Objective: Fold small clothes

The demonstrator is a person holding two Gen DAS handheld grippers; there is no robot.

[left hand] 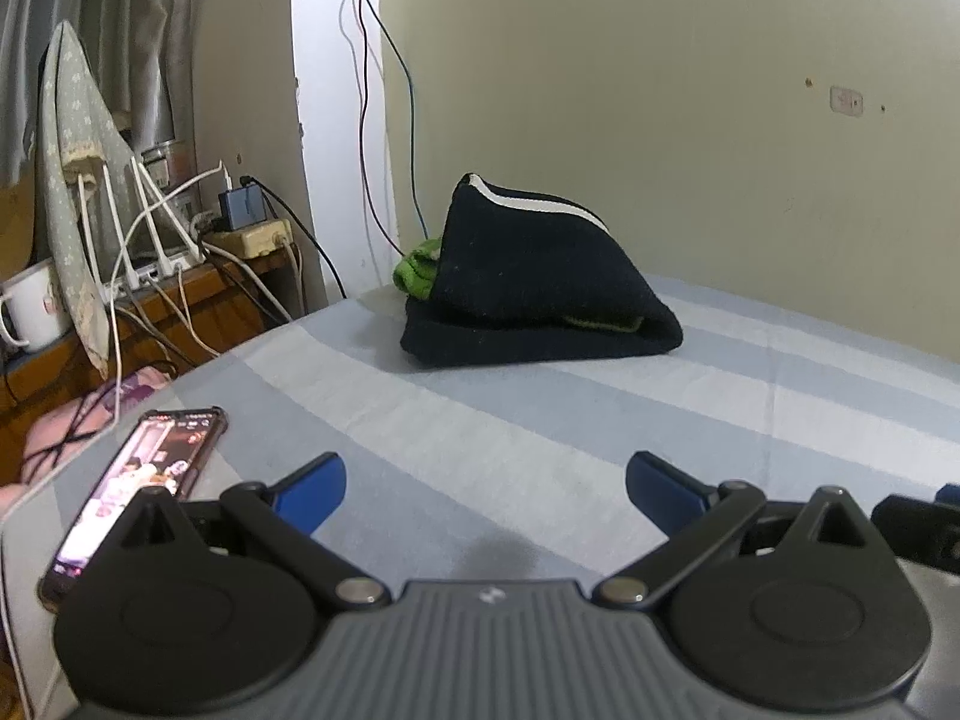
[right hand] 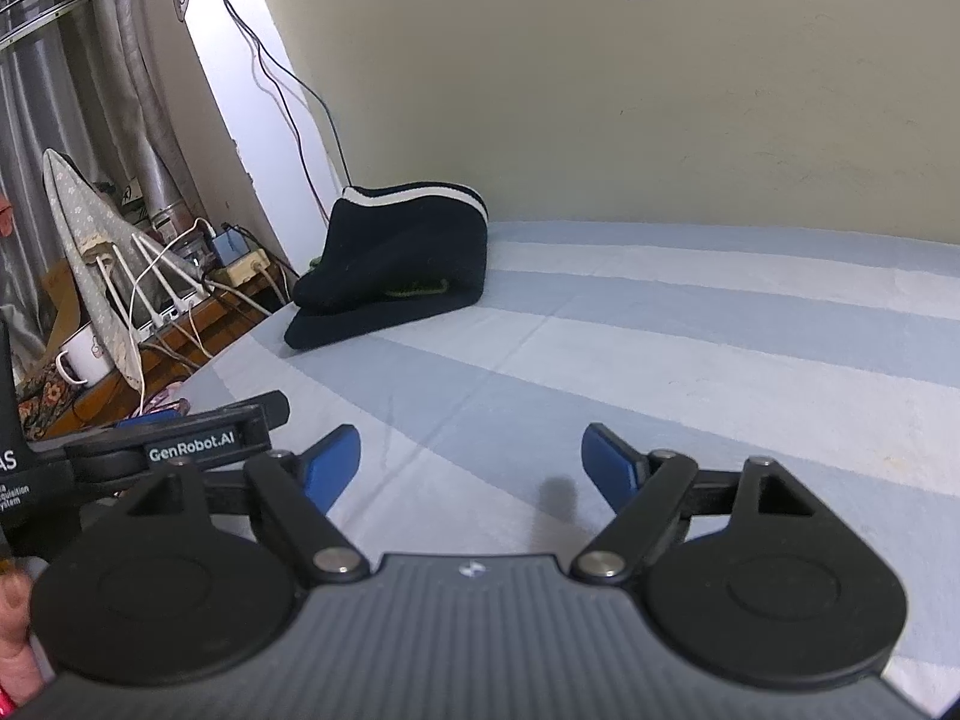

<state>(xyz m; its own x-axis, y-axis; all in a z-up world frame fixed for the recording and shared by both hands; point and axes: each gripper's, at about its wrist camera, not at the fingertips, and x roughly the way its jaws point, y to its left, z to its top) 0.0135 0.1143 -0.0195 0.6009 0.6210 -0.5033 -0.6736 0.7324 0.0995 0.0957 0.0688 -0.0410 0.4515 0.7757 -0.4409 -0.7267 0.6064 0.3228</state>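
A folded dark navy garment with a white stripe (left hand: 540, 294) lies in a pile at the far corner of the striped bed, against the wall. A green garment (left hand: 417, 270) pokes out from behind its left side. The same navy pile (right hand: 396, 264) shows in the right wrist view. My left gripper (left hand: 486, 480) stands open low over the sheet, well short of the pile, with nothing between its blue fingers. My right gripper (right hand: 471, 456) is also open and empty, beside the left gripper's body (right hand: 198, 450).
A phone (left hand: 138, 486) with a lit screen lies on the bed's left edge. Beyond that edge a wooden side table (left hand: 180, 312) carries a router, power strip, cables and a white mug (left hand: 33, 306). The cream wall (left hand: 660, 120) bounds the bed behind.
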